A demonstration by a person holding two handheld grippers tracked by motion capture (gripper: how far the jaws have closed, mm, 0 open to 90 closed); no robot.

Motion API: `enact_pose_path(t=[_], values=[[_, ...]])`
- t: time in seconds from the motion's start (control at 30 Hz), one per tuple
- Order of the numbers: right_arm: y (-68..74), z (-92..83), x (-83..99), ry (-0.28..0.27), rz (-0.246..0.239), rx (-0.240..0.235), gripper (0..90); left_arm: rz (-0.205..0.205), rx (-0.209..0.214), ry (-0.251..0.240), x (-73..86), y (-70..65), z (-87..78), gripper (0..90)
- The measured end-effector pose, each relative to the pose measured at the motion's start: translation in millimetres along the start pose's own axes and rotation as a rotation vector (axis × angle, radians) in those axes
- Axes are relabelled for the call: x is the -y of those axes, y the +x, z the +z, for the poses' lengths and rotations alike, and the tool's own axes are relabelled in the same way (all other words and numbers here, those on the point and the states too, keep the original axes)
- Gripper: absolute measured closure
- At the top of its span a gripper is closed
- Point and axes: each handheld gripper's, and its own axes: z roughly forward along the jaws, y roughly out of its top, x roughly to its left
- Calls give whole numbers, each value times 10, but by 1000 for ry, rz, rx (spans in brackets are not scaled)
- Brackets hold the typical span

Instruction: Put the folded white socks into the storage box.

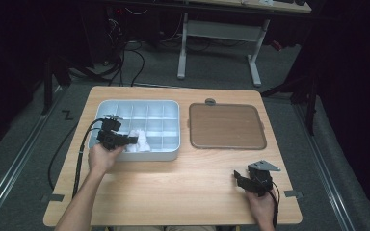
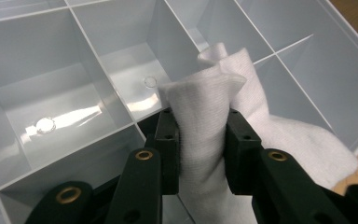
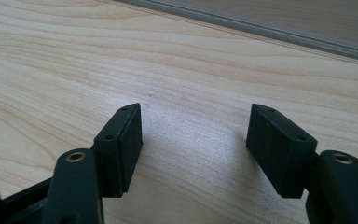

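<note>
From above, my left gripper sits over the near left part of the grey divided tray, which lies on the left half of the wooden table, and its jaws are pinched on a white cloth that lies bunched across the near compartments. A brown flat lid with a grey rim lies just to the right of the tray, apart from it. My right gripper rests in my hand near the table's front right corner, well apart from both tray and lid, its jaws pointing toward the table's middle. Looking along my left gripper, the two black pads press a standing fold of the white cloth between them; the rest of the cloth trails off to the right over the tray's dividers, near the tray's edge. Looking along my right gripper, the jaws stand wide apart with only bare wood between them, and the grey rim of the lid runs across the top.
</note>
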Motion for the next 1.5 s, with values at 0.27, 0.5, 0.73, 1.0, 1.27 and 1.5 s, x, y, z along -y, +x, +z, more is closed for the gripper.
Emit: enact_pose_path(t=[0.27,0.5,0.73,1.0,1.27,1.5], values=[[-1,0,0,0,0,-1,363,14,-13,27,37,3,42,712],[-3,0,0,-1,0,-2,363,42,-35,72,135,-10,166,721],[-2,0,0,0,0,-1,363,55,-41,76,139,-18,167,721],[-3,0,0,-1,-2,-1,363,107,-83,105,156,-58,205,721],[0,0,0,0,0,0,362,165,-122,121,180,-94,233,721],[1,0,0,0,-1,0,362,151,-119,121,175,-93,235,710]])
